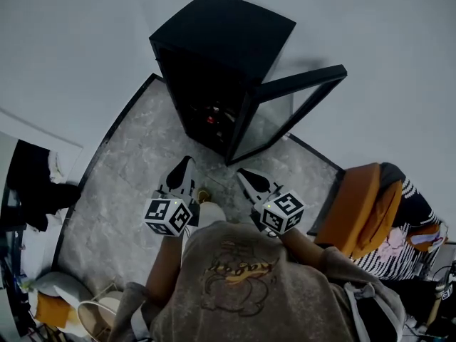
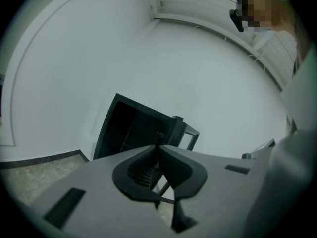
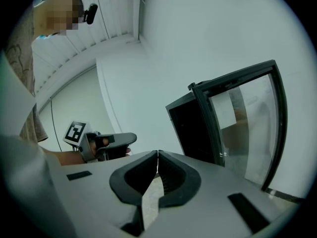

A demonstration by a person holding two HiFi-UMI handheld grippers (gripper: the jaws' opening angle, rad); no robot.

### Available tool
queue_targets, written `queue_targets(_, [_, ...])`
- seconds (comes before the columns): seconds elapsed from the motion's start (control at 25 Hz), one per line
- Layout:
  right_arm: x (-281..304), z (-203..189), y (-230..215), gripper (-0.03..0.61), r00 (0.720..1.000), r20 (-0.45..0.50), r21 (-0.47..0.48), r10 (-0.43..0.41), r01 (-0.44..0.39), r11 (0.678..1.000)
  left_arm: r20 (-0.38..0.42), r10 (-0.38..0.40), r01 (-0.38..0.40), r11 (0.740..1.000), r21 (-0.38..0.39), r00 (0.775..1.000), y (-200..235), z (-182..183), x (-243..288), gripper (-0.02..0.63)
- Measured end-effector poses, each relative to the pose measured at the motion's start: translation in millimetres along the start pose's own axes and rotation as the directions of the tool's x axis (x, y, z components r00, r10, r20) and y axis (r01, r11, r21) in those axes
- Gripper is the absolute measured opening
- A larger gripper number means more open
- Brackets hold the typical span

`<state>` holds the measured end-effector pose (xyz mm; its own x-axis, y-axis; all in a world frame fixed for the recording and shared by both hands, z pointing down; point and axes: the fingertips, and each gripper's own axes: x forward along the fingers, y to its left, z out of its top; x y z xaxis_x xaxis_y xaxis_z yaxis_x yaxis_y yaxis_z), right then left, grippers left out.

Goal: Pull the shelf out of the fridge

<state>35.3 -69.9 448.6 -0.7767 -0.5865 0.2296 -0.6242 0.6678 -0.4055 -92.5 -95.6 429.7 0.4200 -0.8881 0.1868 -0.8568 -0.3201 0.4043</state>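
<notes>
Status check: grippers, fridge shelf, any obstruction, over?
Shut and empty: left gripper, right gripper, both short of fridge. Its door open; shelf lost in dark interior. Nothing blocking the opening.

Dim and cool-toned throughout, with a bluish-grey cast. Soft, even light with no hard-edged shadows; just a faint grey smudge of shadow on the pale grey wall (image 1: 370, 34) beside the small black box-shaped fridge (image 1: 221, 34). Inside that fridge, near-black and crushed of detail but for a tiny red glint. Pale, washed-out reflections across the black-framed glass door (image 3: 245, 128). Heavy fisheye bending in both gripper views, straight edges bowed, corners vignetted to black. Nearest foreground soft and out of focus.
</notes>
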Motion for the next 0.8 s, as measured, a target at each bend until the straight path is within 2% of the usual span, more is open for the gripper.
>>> queue_targets(0.36, [44.5, 6.9, -7.7, 0.021, 0.999, 0.002, 0.016, -0.047, 0.047, 0.999, -0.047, -0.066, 0.061, 0.993, -0.101, 0.997, 47.3, -3.0, 49.1, 0.087])
queue_targets(0.8, [88.1, 11.9, -16.9, 0.021, 0.996, -0.011, 0.004, -0.086, 0.086, 0.996, -0.097, -0.108, 0.083, 0.969, -0.232, 0.989, 99.9, -24.5, 109.9, 0.097])
